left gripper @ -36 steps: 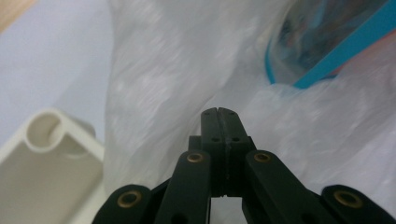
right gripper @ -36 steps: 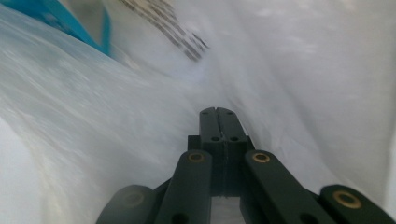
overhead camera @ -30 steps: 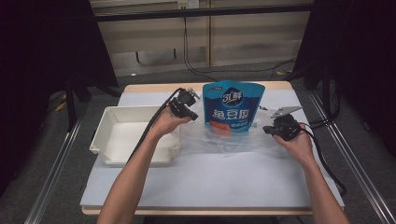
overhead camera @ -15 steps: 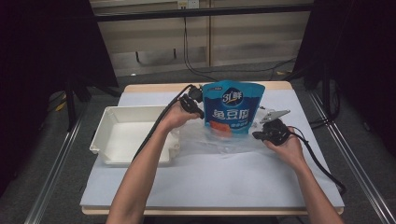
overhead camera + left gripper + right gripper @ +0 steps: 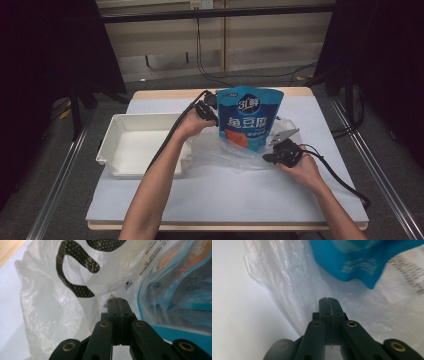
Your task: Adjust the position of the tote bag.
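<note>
Dark curtains and a slatted wall backed the wooden table point(image 5: 165, 94), whose top was covered by a pale sheet point(image 5: 240, 195). On that sheet, toward the left, sat a white plastic tray point(image 5: 115, 150), shallow and rectangular. Just right of it a blue stand-up food pouch point(image 5: 250, 117) with white lettering and an orange patch stood upright near the middle of the table, its lower part inside a thin translucent plastic bag point(image 5: 225, 152) that spread crumpled over the sheet around it. The left gripper point(image 5: 209, 113) was at the pouch's left edge, by the bag's upper rim; in the left gripper view its jaws were pressed fully together, with the white bag film point(image 5: 57, 312) and its black printed mark right ahead and the pouch point(image 5: 180, 290) seen through the film to the right. Whether film was pinched between them could not be told. The right gripper point(image 5: 272, 156) lay low at the pouch's lower right, against the bag; in the right gripper view its jaws were likewise closed tight, their tips meeting the crinkled film point(image 5: 287, 290) below the pouch's blue corner point(image 5: 352, 260).
</note>
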Motion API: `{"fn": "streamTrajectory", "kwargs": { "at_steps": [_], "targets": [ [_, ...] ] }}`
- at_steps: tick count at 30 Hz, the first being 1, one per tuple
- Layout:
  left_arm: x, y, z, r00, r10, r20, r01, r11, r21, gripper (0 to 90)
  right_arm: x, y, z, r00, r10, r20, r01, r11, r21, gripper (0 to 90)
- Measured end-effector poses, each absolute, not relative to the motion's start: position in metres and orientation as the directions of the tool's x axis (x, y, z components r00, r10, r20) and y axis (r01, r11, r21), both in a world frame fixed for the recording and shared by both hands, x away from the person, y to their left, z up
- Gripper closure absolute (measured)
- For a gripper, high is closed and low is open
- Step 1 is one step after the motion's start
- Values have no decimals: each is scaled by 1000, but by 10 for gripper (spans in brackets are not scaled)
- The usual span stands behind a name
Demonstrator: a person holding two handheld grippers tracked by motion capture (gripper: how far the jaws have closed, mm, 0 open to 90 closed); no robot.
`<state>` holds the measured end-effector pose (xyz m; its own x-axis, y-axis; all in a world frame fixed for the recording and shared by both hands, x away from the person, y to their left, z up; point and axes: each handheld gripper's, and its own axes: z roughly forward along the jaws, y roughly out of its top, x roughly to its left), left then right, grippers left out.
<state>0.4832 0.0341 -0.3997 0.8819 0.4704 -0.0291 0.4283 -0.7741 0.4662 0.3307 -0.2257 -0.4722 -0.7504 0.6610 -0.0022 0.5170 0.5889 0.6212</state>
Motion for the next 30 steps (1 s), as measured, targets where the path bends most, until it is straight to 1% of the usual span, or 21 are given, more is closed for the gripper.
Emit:
{"fn": "streamTrajectory", "kwargs": {
  "at_steps": [6, 8, 12, 15, 19, 23, 25, 26, 27, 28, 29, 30],
  "targets": [
    [477, 41, -398, 876, 482, -29, 430, -751, 501, 900, 319, -222, -471, -761, 649, -12, 507, 606, 613, 900],
    [476, 44, -400, 874, 485, -16, 428, -755, 497, 900, 314, -224, -471, -771, 637, 9, 507, 605, 614, 900],
    [477, 51, -401, 868, 495, -48, 445, -730, 518, 893, 303, -223, -470, -771, 637, 13, 507, 600, 619, 900],
    [474, 55, -399, 868, 494, -57, 440, -708, 552, 874, 301, -225, -469, -738, 675, 0, 507, 554, 660, 900],
    [468, 61, -393, 873, 482, -72, 424, -678, 601, 861, 304, -232, -463, -712, 701, 24, 499, 482, 720, 900],
    [460, 66, -387, 883, 465, -55, 394, -674, 625, 844, 300, -236, -455, -676, 737, -9, 486, 455, 746, 900],
    [454, 68, -388, 880, 471, -61, 395, -655, 644, 826, 298, -240, -450, -660, 751, -7, 486, 434, 759, 900],
    [453, 70, -387, 891, 451, -49, 376, -672, 638, 813, 297, -241, -449, -656, 755, -9, 483, 429, 763, 900],
    [453, 70, -387, 891, 451, -49, 376, -672, 638, 801, 296, -242, -447, -651, 759, -13, 478, 423, 770, 900],
    [449, 73, -386, 894, 445, -41, 362, -666, 653, 779, 293, -243, -445, -647, 762, -11, 471, 412, 780, 860],
    [449, 73, -386, 894, 445, -41, 362, -666, 653, 755, 293, -243, -445, -647, 762, -11, 471, 412, 780, 860],
    [447, 77, -385, 898, 438, -37, 350, -661, 664, 728, 289, -244, -442, -637, 771, -14, 466, 400, 789, 801]
  ]
}}
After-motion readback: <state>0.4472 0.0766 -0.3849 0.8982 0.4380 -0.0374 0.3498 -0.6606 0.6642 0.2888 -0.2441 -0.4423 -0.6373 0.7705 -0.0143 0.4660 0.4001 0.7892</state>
